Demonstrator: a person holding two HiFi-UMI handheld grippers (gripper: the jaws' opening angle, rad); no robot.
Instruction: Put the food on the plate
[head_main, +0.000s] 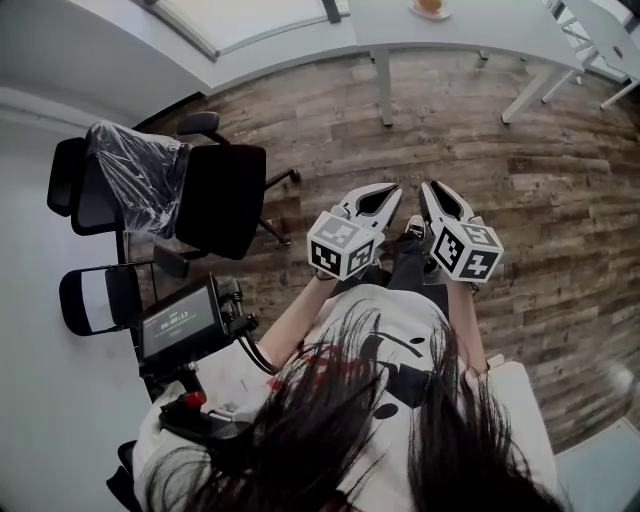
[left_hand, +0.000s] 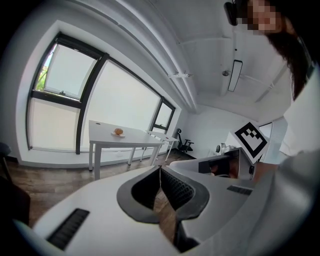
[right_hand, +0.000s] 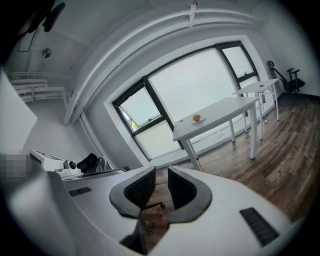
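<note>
Office room. Wood-plank floor; long white tables on thin legs; black swivel chairs, one with its back wrapped in clear plastic; a wall of large dark-framed windows; a strip light hung from the white ceiling.

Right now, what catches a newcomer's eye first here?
Mid-frame in the head view, the left tool and right tool are held side by side, both empty, over the wooden floor. Far ahead of them, a small orange food item sits on a white table by the big window. At the head view's left stand a black office chair and a plastic-wrapped chair.
</note>
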